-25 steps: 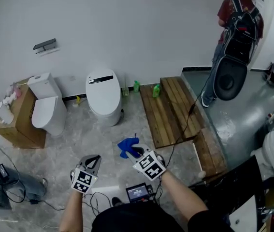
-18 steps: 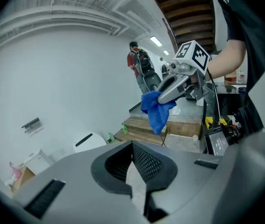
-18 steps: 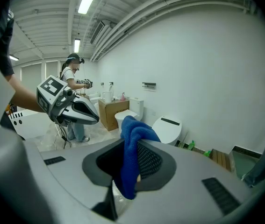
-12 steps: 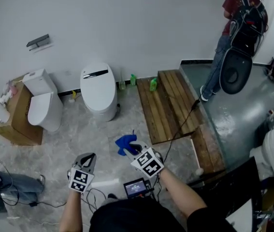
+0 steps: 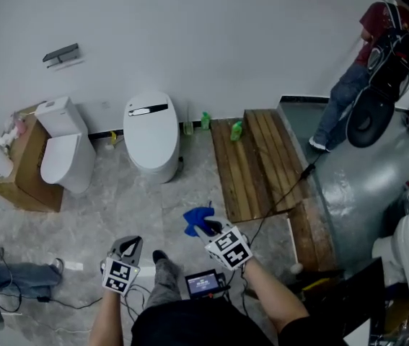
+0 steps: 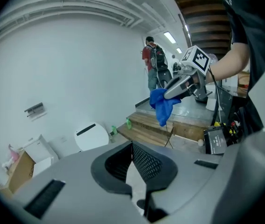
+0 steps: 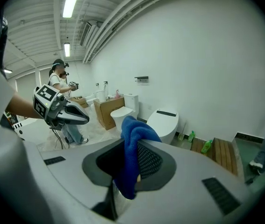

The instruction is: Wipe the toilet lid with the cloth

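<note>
A white toilet with its lid (image 5: 151,130) down stands against the far wall; it also shows in the right gripper view as the lid (image 7: 164,121) and in the left gripper view as the lid (image 6: 91,135). My right gripper (image 5: 203,225) is shut on a blue cloth (image 5: 195,218), which hangs bunched between its jaws, the cloth (image 7: 133,150) filling the right gripper view. My left gripper (image 5: 130,247) is shut and holds nothing. Both grippers hover over the floor well short of the toilet.
A second white toilet (image 5: 62,154) and a cardboard box (image 5: 18,164) stand at the left. A wooden platform (image 5: 256,163) with green bottles (image 5: 236,130) lies at the right. A person (image 5: 377,63) stands at the back right. Cables and a small screen (image 5: 204,284) are near my feet.
The view has shifted and the toilet sits slightly nearer. Both grippers have moved a little forward and lower, the cloth still held in the right one. The person at back right has stepped away.
</note>
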The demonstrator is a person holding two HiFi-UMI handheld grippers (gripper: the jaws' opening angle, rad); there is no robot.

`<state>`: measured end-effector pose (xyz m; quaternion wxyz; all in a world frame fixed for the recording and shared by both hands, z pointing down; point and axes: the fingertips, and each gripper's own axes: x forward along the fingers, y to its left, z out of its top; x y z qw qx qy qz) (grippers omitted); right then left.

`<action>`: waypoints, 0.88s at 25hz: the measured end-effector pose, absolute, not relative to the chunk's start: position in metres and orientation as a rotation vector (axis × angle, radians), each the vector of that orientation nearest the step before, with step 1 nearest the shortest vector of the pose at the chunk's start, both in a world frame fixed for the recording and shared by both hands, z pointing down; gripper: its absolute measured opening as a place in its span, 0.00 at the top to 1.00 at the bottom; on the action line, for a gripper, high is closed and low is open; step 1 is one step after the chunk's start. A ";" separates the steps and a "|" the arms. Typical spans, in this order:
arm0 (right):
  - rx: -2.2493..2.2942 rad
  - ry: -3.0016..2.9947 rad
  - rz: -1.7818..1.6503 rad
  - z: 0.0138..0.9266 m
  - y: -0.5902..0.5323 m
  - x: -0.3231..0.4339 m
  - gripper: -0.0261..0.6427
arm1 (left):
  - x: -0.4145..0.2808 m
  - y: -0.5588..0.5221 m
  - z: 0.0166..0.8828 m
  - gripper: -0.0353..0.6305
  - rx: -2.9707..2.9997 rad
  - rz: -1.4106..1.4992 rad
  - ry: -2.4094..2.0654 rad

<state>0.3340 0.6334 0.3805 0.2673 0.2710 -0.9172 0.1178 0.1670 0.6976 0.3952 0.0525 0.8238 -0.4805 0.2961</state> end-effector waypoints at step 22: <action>0.987 -2.345 0.485 0.400 0.438 0.197 0.86 | 0.023 0.492 0.431 0.93 2.617 0.762 -1.184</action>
